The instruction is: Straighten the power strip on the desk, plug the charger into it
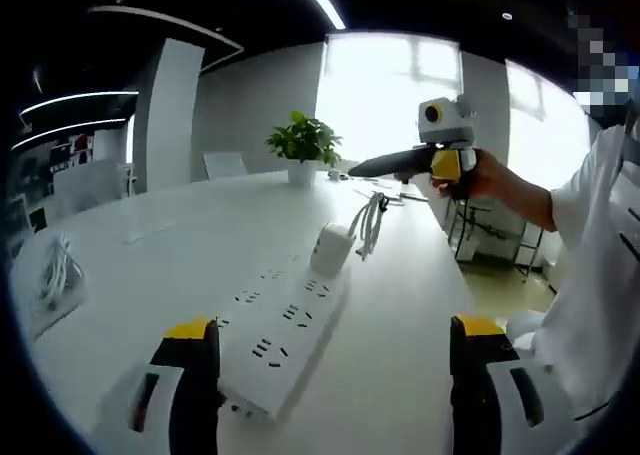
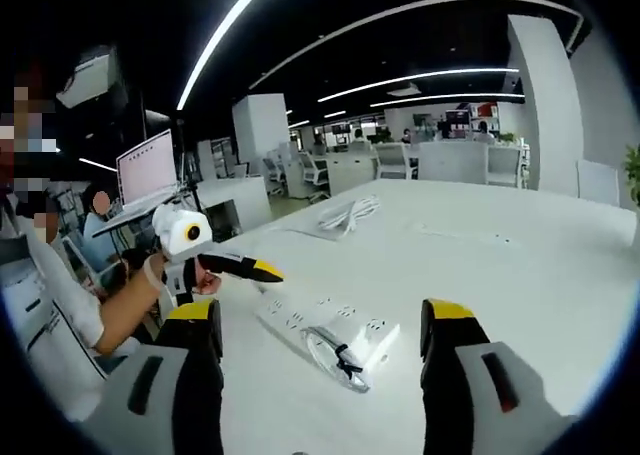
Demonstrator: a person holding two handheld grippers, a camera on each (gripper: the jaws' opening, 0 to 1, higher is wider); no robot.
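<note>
The desk is broad, white and mostly bare, and the strip lies on it at a slant, its near end just ahead of the left tool. That tool's jaws stand wide with nothing between them. The charger sits at the strip's far end, touching it, and from here it looks seated in a socket, though the pictures cannot settle that; its coiled cable trails off beside it. A plant stands well back near the far edge.

Biggest risk: the strip is light and free on a smooth top, so a push at one end could swing it past straight or send it sliding. Next, that swing would drag the charger with it; if the plug is only half home, it could tip out. The cable could also snag on a jaw coming in from the far side.

The right tool is also wide and empty, with strip and charger between its jaws. Seen from the left gripper view it hovers high above the desk, well apart from everything.
</note>
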